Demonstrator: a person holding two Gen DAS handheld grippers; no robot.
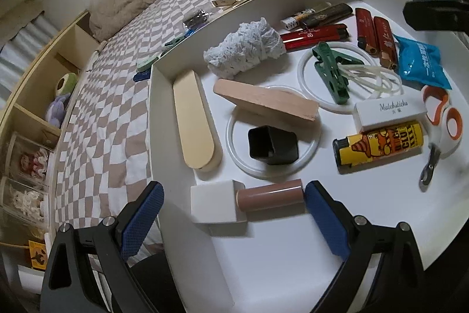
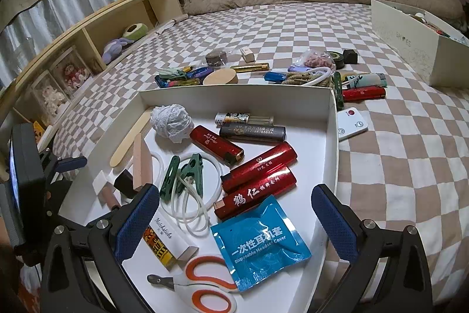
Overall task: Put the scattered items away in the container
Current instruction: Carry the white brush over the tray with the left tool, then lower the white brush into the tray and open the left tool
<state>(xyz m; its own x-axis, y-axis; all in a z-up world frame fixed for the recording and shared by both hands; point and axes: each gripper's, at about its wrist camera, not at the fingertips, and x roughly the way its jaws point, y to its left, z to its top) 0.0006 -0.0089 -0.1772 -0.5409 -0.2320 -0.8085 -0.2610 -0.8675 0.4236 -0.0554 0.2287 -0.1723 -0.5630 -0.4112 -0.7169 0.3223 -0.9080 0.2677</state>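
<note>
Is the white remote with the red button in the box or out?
Out. The white remote lies on the checkered bedspread, just outside the white box.

We note the scissors (image 2: 205, 288) run off the bottom edge of the right wrist view, their tips blurred in the left one. The left tongs' finger (image 2: 133, 220) covers part of the yellow lighter (image 2: 158, 250). Small items (image 2: 316, 62) beyond the white box (image 2: 334, 119) are too tangled to separate.

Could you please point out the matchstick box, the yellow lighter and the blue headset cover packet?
matchstick box (image 1: 388, 111), left wrist view, printed top face.
yellow lighter (image 1: 384, 143), left wrist view, body.
blue headset cover packet (image 2: 261, 244), right wrist view, centre.
</note>
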